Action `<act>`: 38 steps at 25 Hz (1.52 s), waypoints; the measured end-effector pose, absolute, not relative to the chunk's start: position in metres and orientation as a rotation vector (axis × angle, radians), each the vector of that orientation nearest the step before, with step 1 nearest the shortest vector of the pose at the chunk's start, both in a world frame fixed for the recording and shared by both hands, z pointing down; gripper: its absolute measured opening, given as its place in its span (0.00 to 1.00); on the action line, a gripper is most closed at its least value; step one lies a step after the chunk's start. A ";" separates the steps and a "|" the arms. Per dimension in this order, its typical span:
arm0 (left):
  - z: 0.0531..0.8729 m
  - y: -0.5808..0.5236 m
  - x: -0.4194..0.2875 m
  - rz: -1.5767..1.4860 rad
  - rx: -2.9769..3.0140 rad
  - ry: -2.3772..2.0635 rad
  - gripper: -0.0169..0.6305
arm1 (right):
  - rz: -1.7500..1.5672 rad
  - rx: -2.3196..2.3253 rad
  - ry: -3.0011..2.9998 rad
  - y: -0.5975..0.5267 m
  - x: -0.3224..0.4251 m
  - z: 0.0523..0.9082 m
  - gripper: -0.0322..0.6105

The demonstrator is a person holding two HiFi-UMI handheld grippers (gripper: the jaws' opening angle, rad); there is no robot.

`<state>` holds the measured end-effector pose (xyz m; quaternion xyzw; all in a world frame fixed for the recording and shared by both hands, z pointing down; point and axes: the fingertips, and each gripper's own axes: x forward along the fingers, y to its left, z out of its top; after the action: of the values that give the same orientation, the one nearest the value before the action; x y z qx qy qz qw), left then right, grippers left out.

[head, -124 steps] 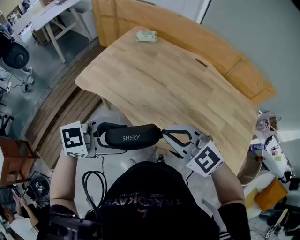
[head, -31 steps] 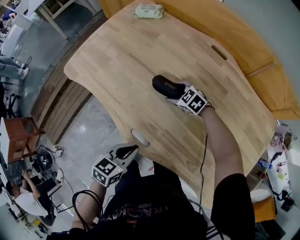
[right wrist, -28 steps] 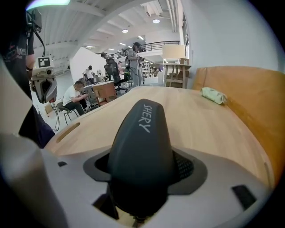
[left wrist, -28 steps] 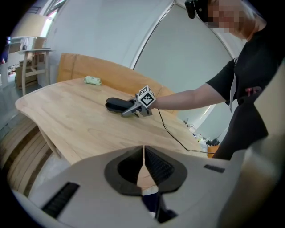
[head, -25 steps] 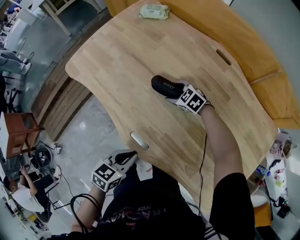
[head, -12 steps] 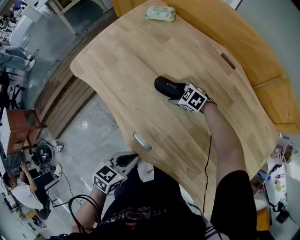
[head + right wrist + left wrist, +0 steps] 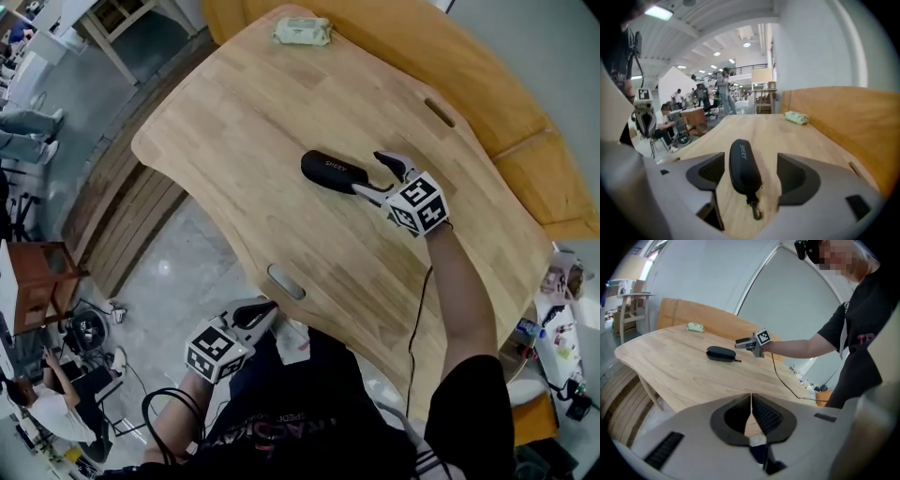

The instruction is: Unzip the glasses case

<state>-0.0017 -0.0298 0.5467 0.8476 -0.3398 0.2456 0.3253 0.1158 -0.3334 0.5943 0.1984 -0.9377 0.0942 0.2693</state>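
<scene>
Right jaws: the right gripper stands wide and has just been opening; its dark pads sit in smooth pale grey shells, and neither pad touches anything.
Between them: in the right gripper view, the near end of the glasses case lies in the gap, clear of both pads.
Left jaws: the left gripper is closed on nothing, its ribbed black pads meeting in a thin seam.
Case: a long, rounded black shell with a matte finish and white lettering on top. It looks closed, and a small metal clip hangs from the near end.
Case position: it lies flat near the middle of the table, lengthwise towards the right gripper and well apart from the left one, which is held off the near edge.
Surface: the table is pale jointed wood planks with rounded corners; a soft green packet rests at the far edge.
Room: an orange-brown wooden panel runs behind the table; there is glossy grey floor, with desks and seated people beyond.
</scene>
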 end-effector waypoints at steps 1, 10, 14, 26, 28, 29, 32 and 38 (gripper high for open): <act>0.545 -0.030 -0.002 0.638 2.240 -0.877 0.06 | 0.303 0.623 -2.558 -0.334 0.126 0.581 0.54; 0.534 -0.024 -0.031 0.683 2.327 -0.801 0.05 | 0.504 1.064 -2.594 -0.240 0.137 0.507 0.08; 0.530 -0.027 -0.046 0.696 2.360 -0.788 0.05 | 0.521 1.131 -2.526 -0.175 0.109 0.501 0.08; 0.524 0.016 -0.071 0.668 2.424 -0.619 0.05 | 0.703 1.173 -2.489 -0.012 0.007 0.499 0.08; 0.525 0.025 -0.073 0.663 2.417 -0.588 0.05 | 0.718 1.156 -2.489 0.008 -0.008 0.499 0.08; 0.524 0.030 -0.073 0.661 2.416 -0.572 0.05 | 0.723 1.147 -2.485 0.018 -0.014 0.499 0.08; 0.524 0.041 -0.073 0.666 2.423 -0.541 0.05 | 0.721 1.135 -2.469 0.041 -0.027 0.498 0.08; 0.523 0.055 -0.078 0.678 2.453 -0.521 0.05 | 0.755 1.154 -2.461 0.060 -0.038 0.503 0.08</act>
<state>-0.0779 0.0550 0.5229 0.9096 -0.1930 0.2515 0.2686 -0.0379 0.0601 0.5027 0.4039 -0.8612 0.2643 0.1594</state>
